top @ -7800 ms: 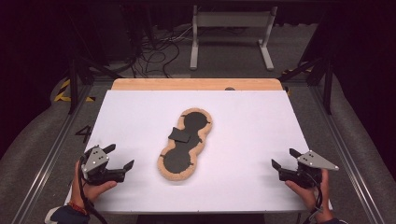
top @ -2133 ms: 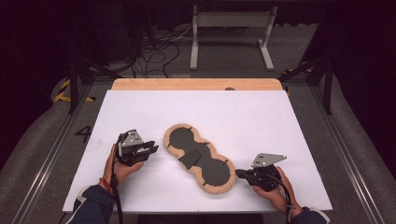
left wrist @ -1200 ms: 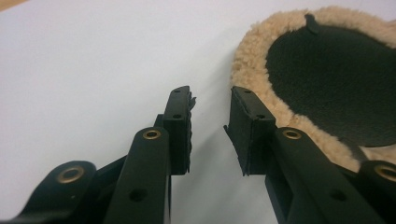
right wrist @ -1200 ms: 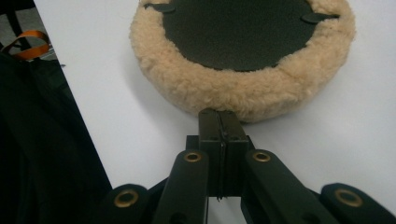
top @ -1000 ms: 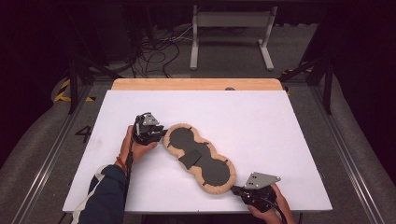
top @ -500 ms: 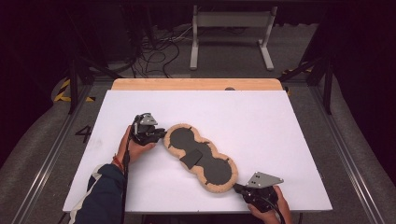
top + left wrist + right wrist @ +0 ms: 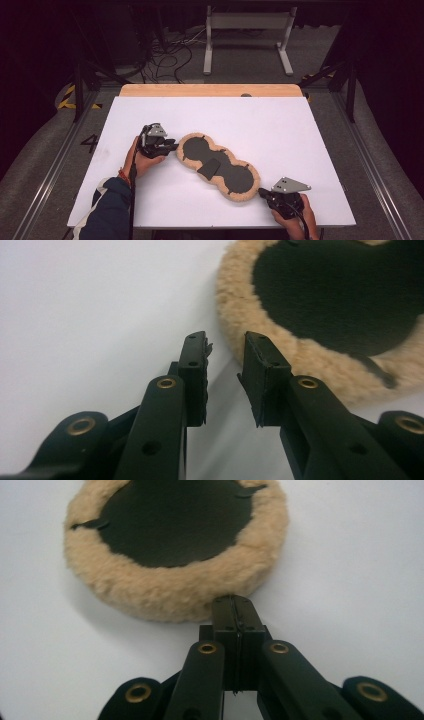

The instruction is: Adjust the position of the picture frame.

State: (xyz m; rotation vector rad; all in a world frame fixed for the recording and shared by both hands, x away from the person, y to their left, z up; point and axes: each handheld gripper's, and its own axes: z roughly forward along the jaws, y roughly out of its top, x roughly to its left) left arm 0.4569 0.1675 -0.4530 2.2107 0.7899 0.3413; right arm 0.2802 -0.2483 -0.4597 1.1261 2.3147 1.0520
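Left gripper (image 7: pixel 170 146): jaws narrowly parted and just reopened, nothing between them; in the left gripper view its tips (image 7: pixel 225 347) stand just beside the woolly rim of the fleece pad (image 7: pixel 320 305), apart from it, the rim lying ahead and to the right. Fleece pad (image 7: pixel 217 165) — a tan-edged, dark-centred two-lobed piece — lies flat on the white table (image 7: pixel 280 130), its long axis running diagonally from far-left to near-right, one rounded end toward each hand. Right gripper (image 7: pixel 262 193): jaws pressed shut, seemingly empty, tips (image 7: pixel 233 602) touching the near-right lobe's rim (image 7: pixel 170 592) — the nearer tool, though any pinch likely needs it opened first.
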